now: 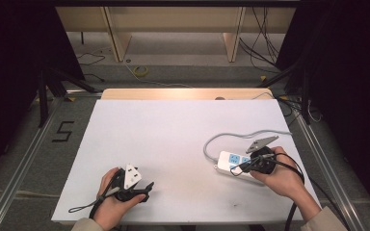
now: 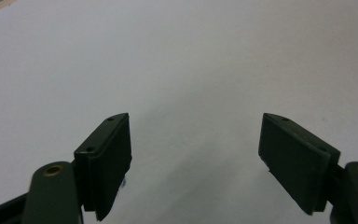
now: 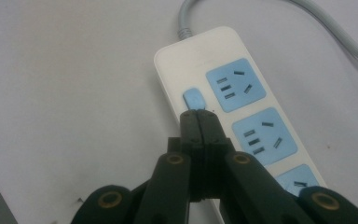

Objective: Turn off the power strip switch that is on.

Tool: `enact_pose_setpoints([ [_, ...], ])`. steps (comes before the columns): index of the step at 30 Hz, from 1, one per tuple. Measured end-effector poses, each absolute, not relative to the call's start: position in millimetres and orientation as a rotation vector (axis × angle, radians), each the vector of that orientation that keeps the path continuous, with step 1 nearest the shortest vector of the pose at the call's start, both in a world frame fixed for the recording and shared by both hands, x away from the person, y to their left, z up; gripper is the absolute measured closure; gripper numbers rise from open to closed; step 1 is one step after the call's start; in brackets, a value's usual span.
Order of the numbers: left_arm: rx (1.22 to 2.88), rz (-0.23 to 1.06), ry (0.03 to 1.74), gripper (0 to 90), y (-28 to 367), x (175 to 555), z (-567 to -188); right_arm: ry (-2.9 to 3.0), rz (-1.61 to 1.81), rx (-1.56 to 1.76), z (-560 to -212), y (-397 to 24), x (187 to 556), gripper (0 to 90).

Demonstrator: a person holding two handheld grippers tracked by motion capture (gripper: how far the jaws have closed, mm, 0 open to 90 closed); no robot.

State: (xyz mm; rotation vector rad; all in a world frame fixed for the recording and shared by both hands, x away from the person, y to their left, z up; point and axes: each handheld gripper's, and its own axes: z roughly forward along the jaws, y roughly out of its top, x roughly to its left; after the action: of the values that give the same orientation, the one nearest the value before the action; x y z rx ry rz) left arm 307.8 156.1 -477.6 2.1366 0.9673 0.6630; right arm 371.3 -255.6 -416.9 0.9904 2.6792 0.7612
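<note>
A white power strip [image 1: 229, 162] with blue sockets lies at the right of the white table [image 1: 173, 130], and its grey cable [image 1: 213, 139] loops off to the back right. My right gripper [image 3: 198, 114] is shut with nothing between its jaws. Its closed tips rest at the near edge of the strip's blue switch [image 3: 193, 97]; whether they press it I cannot tell. From above, the right gripper [image 1: 235, 168] lies over the power strip [image 3: 205, 51] in the person's hand. My left gripper [image 2: 196, 126] is open over bare table, at the front left as the left gripper [image 1: 147, 186] in the high view.
The grey cable [image 3: 186, 14] leaves the strip's far end and curves away right. Beyond the table's back edge are wooden furniture legs [image 1: 118, 38] and loose cables on the floor. Metal rails [image 1: 26, 159] run along both sides of the table.
</note>
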Motion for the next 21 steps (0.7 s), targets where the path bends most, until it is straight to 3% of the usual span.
enact_pose_setpoints([
  [21, 2.141, 0.664, 0.964, 25.3, 156.5, 308.1, -477.3, 2.682, 0.715, 1.04, -420.2, -261.5, 374.6, 90.0],
])
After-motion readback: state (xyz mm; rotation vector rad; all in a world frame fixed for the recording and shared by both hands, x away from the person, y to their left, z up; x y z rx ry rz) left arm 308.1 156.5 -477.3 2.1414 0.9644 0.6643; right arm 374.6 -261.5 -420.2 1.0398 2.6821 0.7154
